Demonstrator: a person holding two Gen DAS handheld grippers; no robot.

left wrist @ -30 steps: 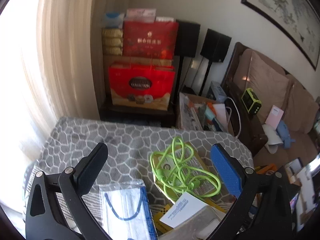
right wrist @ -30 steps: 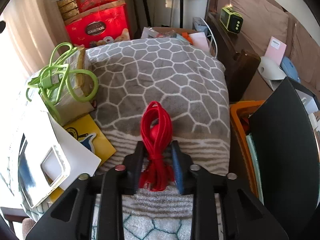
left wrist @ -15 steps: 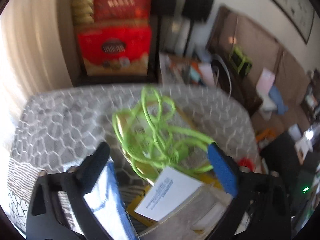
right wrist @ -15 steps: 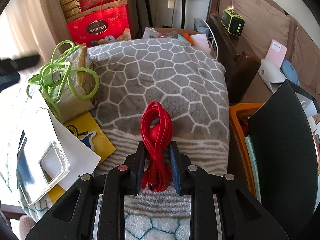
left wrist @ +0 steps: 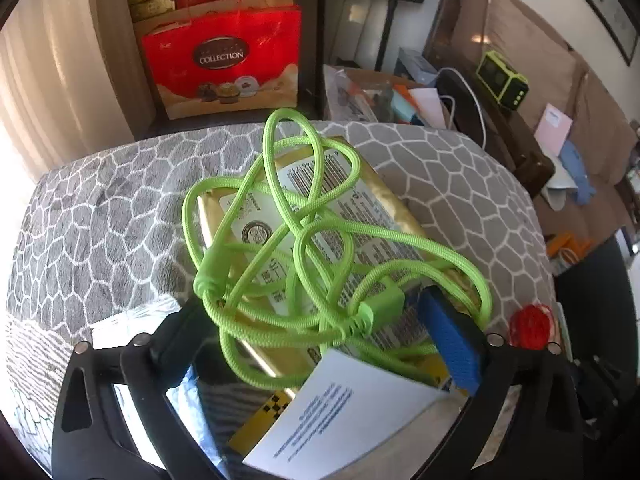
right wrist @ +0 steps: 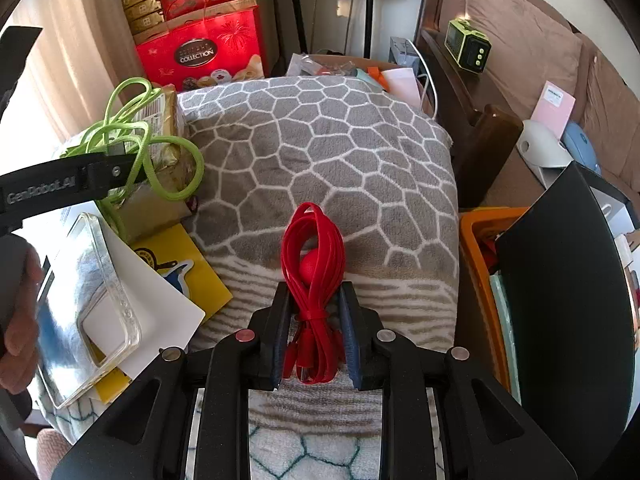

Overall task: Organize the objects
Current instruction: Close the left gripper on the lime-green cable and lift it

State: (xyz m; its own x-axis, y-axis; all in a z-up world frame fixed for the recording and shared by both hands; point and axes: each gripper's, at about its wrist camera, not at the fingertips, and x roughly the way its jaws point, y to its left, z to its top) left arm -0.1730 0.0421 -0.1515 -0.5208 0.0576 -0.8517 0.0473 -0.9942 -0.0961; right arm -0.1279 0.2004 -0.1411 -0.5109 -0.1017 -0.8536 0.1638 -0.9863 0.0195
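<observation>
The right gripper (right wrist: pixel 313 336) has its jaws pinched on a bundled red cable (right wrist: pixel 313 264), gripping it low near the tie so the loops stand up and forward over the grey patterned blanket (right wrist: pixel 320 152) that covers the surface; it looks parked there, holding the bundle tidy while the other hand works. The left gripper (left wrist: pixel 320 340) hangs over the loose green cable (left wrist: pixel 288 240), its jaws opening almost as wide as they go, one on either side of the tangle but not pressing it. That cable sprawls across a gold foil packet (left wrist: pixel 320 208), which sits at the left of the blanket beside a white card (left wrist: pixel 344 420), a yellow booklet (right wrist: pixel 188 276) and a clear phone case (right wrist: pixel 92 312). My guess is the wide spread is meant to gather several strands at once, since the loops are slack and would slip from a narrow pinch. A hand (right wrist: pixel 16 320) shows at the left edge of the right camera's view.
</observation>
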